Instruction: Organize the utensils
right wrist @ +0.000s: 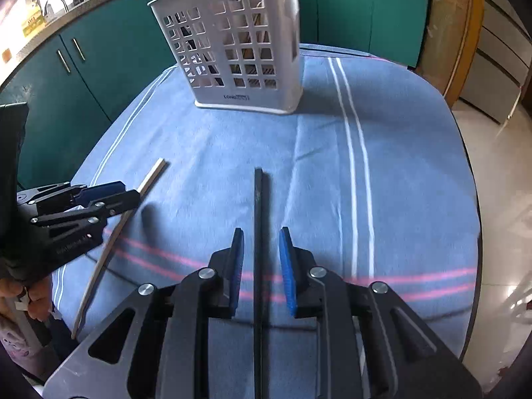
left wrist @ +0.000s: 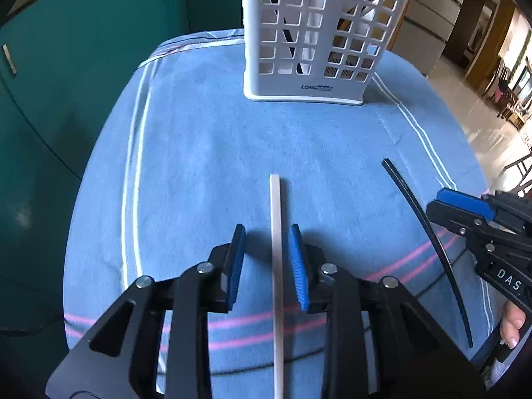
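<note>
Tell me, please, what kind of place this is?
Most likely a home kitchen. Teal cabinets with metal handles line the wall, a tap stands at the counter, and a white utensil holder sits on a table covered with a blue cloth.

The near ends of the white chopstick [left wrist: 276,266] and the black chopstick [right wrist: 258,249] run under the gripper bodies and off the lower edge. The white basket [left wrist: 319,33] loses its top at the upper edge, and its contents show only as partial shapes behind the grid.
</note>
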{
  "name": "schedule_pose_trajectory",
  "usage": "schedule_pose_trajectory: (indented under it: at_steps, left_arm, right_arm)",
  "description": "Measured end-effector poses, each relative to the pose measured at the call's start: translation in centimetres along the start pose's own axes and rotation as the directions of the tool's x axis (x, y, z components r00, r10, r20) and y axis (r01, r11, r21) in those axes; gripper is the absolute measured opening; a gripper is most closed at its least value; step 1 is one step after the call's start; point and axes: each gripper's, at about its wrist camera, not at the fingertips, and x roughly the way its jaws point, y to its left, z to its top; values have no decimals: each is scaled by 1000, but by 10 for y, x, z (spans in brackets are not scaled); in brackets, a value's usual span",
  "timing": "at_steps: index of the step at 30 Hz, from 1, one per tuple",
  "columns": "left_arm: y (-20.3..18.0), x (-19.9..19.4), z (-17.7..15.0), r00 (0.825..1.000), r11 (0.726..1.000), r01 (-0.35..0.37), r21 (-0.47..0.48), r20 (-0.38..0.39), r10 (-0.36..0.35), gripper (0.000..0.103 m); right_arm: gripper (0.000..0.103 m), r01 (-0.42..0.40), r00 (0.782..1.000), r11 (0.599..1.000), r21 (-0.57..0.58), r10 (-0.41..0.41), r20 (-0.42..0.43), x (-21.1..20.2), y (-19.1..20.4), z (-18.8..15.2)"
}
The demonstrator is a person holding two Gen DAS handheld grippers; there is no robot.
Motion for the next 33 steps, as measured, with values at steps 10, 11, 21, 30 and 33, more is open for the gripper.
schedule_pose_trajectory:
  at_steps: [10,11,21,30,33]
  left_arm:
    - [-7,14,22,999,999,-27,45,-25,28,28]
    - [-7,14,22,999,999,-27,45,-24,28,28]
    - [-8,12,22,999,999,-31,42,-12,32,28]
    - [-9,12,21,999,998,-36,43,-7,37,28]
    - [-10,11,21,999,998,-37,41,-7,37,28]
  right_arm:
    - [22,83,992,995,-53,-87,-88,39,7,35]
    - [22,90,991,994,-61,-95,-90,40,8,37]
    - [22,110,988,989,-97,-120,-101,42,13,43]
    - [22,115,987,988,-106,-125,-96,45,18,42]
    - [22,112,988,988,-104,-122,-95,46,19,41]
